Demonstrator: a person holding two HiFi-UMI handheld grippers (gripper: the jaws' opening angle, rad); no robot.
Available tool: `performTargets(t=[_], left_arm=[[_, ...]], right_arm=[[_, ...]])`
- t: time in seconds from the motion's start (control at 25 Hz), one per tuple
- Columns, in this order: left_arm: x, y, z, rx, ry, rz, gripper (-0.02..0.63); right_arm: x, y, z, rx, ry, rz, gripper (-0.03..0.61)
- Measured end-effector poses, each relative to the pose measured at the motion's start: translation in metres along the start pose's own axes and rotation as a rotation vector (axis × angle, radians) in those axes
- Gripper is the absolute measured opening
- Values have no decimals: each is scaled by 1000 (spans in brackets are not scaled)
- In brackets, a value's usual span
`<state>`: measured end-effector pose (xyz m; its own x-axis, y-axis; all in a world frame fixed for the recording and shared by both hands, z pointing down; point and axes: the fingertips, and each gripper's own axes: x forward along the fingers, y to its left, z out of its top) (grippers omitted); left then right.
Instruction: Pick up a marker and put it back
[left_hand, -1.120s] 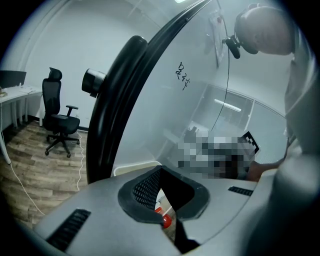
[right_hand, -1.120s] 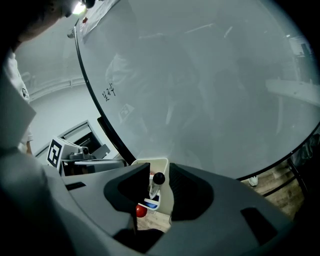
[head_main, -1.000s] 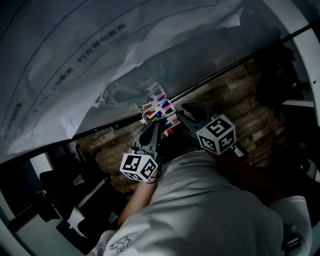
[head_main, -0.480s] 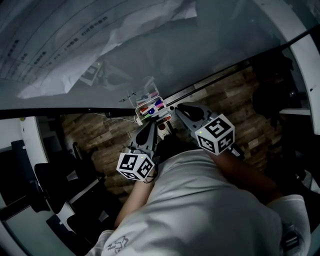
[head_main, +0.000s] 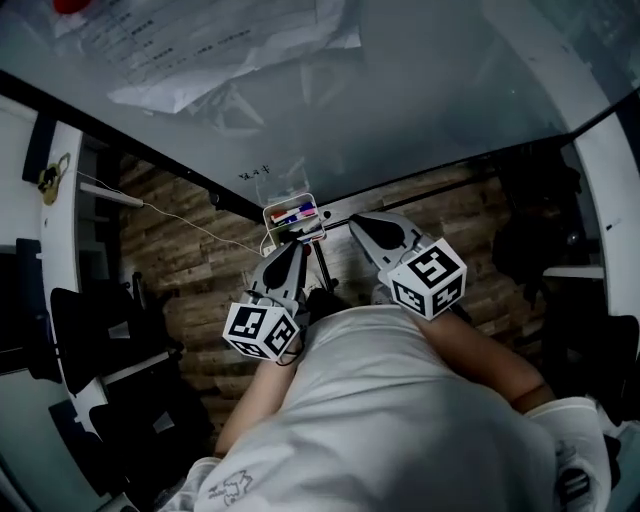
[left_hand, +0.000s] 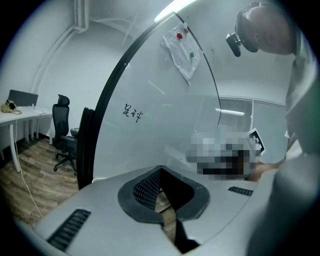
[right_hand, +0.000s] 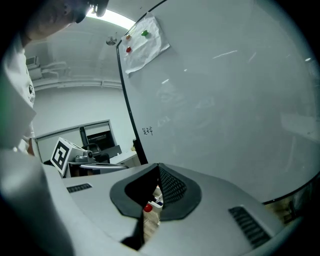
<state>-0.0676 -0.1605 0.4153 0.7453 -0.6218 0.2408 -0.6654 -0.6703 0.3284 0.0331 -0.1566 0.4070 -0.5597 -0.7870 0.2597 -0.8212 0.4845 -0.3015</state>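
Head view swung since a second ago, so the tray (head_main: 268, 216) on the whiteboard (head_main: 430, 110) sat further left in frame, with both tools kept just near of it. Left gripper (head_main: 291, 250) was clenched on nothing, tips together. Right gripper (head_main: 357, 224) was also closed and empty, with a red cap and the tray showing below through the gap behind its tips. Markers (head_main: 298, 212) all lay in the tray, far of both grippers. Step looked like approach, no pick made yet. Next move probably called for opening one gripper, reaching far into the tray and closing on one marker.
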Motion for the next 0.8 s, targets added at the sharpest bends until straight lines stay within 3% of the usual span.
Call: performTargets(t=[0.24, 0.48, 0.8], left_arm=[[-24, -10, -7, 1, -39, 77, 5], [-59, -8, -19, -34, -57, 156, 5], [-86, -3, -24, -45, -63, 124, 5]], right_arm=[[-4, 14, -15, 18, 53, 103, 11], [-5, 27, -11, 29, 48, 145, 11], [-3, 56, -6, -10, 40, 123, 11]])
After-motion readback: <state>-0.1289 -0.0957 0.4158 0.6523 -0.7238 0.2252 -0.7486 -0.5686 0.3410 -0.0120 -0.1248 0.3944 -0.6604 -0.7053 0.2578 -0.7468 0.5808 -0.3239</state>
